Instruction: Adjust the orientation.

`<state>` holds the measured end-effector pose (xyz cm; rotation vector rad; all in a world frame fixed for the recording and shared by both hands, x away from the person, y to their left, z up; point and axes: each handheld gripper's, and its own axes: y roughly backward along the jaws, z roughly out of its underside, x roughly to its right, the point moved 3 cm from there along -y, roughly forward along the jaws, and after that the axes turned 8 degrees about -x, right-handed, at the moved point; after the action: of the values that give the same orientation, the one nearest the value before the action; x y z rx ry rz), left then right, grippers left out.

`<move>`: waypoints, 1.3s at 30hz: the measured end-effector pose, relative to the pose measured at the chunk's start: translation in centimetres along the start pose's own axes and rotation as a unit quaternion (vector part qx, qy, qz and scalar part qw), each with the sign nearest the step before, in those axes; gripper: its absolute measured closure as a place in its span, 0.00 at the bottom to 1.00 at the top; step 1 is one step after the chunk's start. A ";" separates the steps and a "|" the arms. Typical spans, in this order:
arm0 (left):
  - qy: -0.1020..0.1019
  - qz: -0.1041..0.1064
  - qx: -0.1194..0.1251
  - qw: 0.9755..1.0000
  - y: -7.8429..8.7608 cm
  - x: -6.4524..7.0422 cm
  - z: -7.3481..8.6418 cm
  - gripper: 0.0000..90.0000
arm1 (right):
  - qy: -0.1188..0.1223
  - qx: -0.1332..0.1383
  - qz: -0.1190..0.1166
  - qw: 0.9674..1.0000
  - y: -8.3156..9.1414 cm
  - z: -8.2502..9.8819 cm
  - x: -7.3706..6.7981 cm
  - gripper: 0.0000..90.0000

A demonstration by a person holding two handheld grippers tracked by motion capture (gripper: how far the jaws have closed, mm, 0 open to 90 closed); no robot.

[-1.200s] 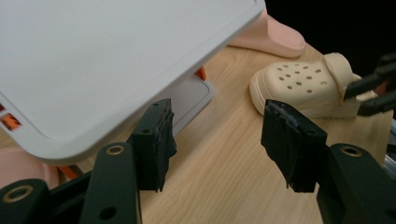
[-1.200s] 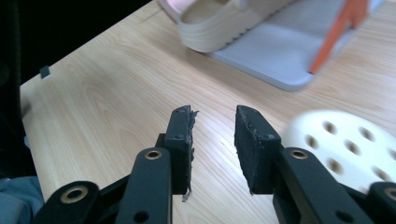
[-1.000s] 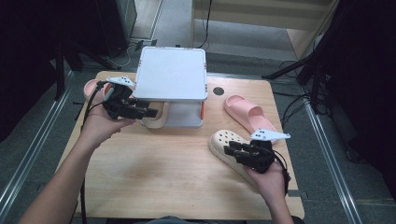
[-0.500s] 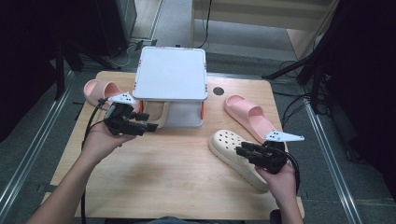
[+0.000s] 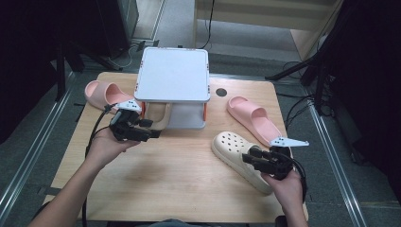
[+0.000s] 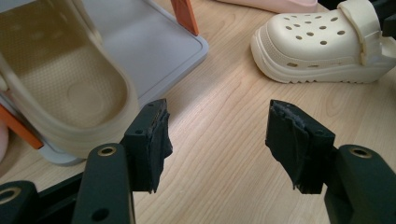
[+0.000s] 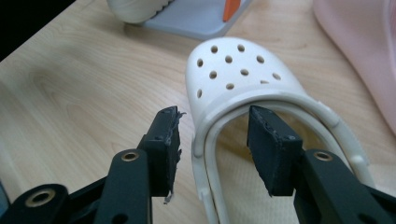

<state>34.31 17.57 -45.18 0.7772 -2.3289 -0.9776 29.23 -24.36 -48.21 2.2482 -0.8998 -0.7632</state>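
In the high view, the cream clog point(image 5: 239, 158) lies on the table point(image 5: 179, 189) toward its right edge, toe pointing at the grey two-tier rack point(image 5: 173, 75) that stands at the far middle. The right gripper point(image 5: 255, 161) sits at the clog's heel end, and the left gripper point(image 5: 149, 132) hovers just in front of the rack's lower shelf, where a second cream clog point(image 5: 158, 116) is tucked in. A pink slide point(image 5: 253, 118) lies near the right edge and another pink slide point(image 5: 101, 92) near the far left corner.

In the left gripper view, the jaws stand spread over bare wood with nothing between them; the shelved clog point(image 6: 65, 93) rests just beside the left pad point(image 6: 154, 140), its heel overhanging the shelf's front edge. Judging from this, that gripper can stay clear, or nudge the shelved clog sideways to leave room for its mate.

In the right gripper view, the jaws have just been opening; they straddle the side wall and strap point(image 7: 261, 109) of the clog near its heel, with a gap at each pad, so the wall is not pinched. To do the step well, the right gripper should probably close firmly on rim and strap together, lift the clog level, and carry it toe-first toward the shelf without bumping the orange posts point(image 7: 229, 9).
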 end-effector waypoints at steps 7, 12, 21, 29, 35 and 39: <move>-0.004 -0.001 -0.006 1.000 -0.7 -0.1 -0.2 0.44 | -0.016 -0.020 0.009 1.000 -0.1 0.6 0.5 0.60; -0.001 -0.002 -0.001 1.000 -0.8 -0.3 -0.2 0.44 | -0.003 -0.041 0.007 0.999 -2.0 0.0 0.3 0.64; 0.005 0.002 0.002 1.000 -0.8 -0.1 -0.2 0.50 | -0.042 -0.085 -0.033 0.995 -3.9 -1.0 0.5 0.85; 0.002 -0.001 -0.005 1.000 -1.0 0.3 -0.1 0.53 | -0.039 -0.071 -0.035 0.996 -3.5 -2.1 -1.0 0.85; 0.013 0.013 -0.003 1.000 -0.8 0.7 0.6 0.60 | -0.013 -0.074 -0.049 0.996 -4.8 -3.3 -3.3 0.85; 0.019 0.018 -0.001 1.000 -0.8 0.9 1.2 0.60 | 0.008 -0.074 -0.065 0.995 -6.0 -4.3 -5.1 0.85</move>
<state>33.15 17.08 -46.33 0.7445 -2.3009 -0.9421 31.49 -15.72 -48.11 2.1938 -0.6716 -0.8407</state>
